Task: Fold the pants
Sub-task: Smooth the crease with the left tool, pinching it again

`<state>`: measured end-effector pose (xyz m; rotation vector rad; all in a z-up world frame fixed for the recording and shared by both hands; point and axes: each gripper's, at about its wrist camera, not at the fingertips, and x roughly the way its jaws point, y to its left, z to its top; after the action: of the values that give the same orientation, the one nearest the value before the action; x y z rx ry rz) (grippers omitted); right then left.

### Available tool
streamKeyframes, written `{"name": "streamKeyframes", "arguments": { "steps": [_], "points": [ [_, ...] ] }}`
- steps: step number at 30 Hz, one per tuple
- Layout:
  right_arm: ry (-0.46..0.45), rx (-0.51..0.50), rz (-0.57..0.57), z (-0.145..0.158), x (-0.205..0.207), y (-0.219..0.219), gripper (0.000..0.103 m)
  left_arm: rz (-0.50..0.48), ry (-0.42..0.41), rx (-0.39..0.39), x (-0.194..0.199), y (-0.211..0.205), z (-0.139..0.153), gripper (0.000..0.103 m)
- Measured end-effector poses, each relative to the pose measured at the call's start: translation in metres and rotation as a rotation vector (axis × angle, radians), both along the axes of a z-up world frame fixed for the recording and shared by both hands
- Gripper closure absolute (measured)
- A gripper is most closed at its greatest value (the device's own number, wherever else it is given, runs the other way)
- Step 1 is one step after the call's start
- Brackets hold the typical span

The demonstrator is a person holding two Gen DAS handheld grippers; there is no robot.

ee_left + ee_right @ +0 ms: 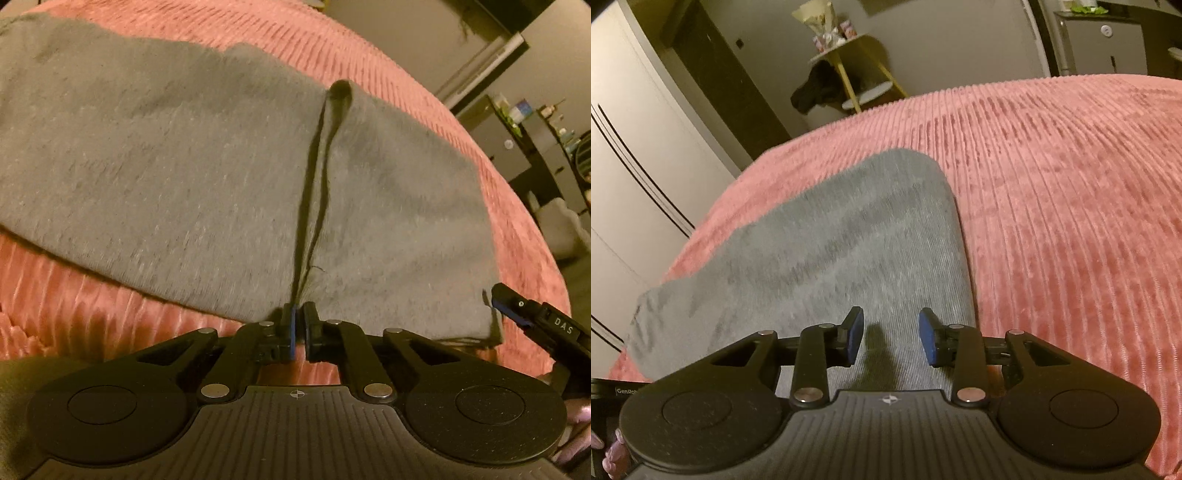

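Note:
Grey pants [166, 166] lie spread flat on a pink ribbed bedspread [74, 288]. My left gripper [299, 321] is at their near edge, shut on a pinch of the fabric. From that pinch a raised crease [317, 184] runs away across the cloth. In the right wrist view my right gripper [892, 336] hovers open over the near end of the pants [849, 240], close to their right edge, with only its shadow between the pads. One of its fingers [513, 306] shows at the pants' near right corner in the left wrist view.
The bedspread [1052, 221] stretches far to the right of the pants. Beyond the bed's far edge stand a yellow side table [849, 74] with dark cloth on it, white wardrobe doors [628, 147] and cluttered shelves [535, 147]. A person's fingertips [613, 454] show at the lower left.

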<state>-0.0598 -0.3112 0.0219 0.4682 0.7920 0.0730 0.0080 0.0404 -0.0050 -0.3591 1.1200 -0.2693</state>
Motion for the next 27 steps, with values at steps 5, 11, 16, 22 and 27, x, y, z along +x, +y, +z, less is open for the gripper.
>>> {"name": "streamKeyframes", "arguments": {
  "steps": [5,11,16,22,27],
  "points": [
    [0.0,0.022,-0.005,-0.002,-0.001,-0.003,0.07,0.013,-0.159,0.164,0.008,-0.015,0.034,0.061],
    [0.008,0.017,0.002,-0.004,0.0,-0.002,0.068,0.029,-0.21,0.109,0.057,-0.031,0.036,0.038],
    [0.006,0.034,0.003,-0.006,0.0,-0.003,0.068,0.046,-0.139,0.073,0.095,-0.042,0.006,0.044],
    [0.008,0.041,0.006,-0.009,0.003,-0.003,0.068,0.03,-0.114,0.045,0.107,-0.044,-0.004,0.079],
    [-0.001,0.055,0.004,-0.009,0.001,-0.004,0.068,0.003,-0.252,0.125,0.085,-0.054,0.02,0.088]
  ]
}}
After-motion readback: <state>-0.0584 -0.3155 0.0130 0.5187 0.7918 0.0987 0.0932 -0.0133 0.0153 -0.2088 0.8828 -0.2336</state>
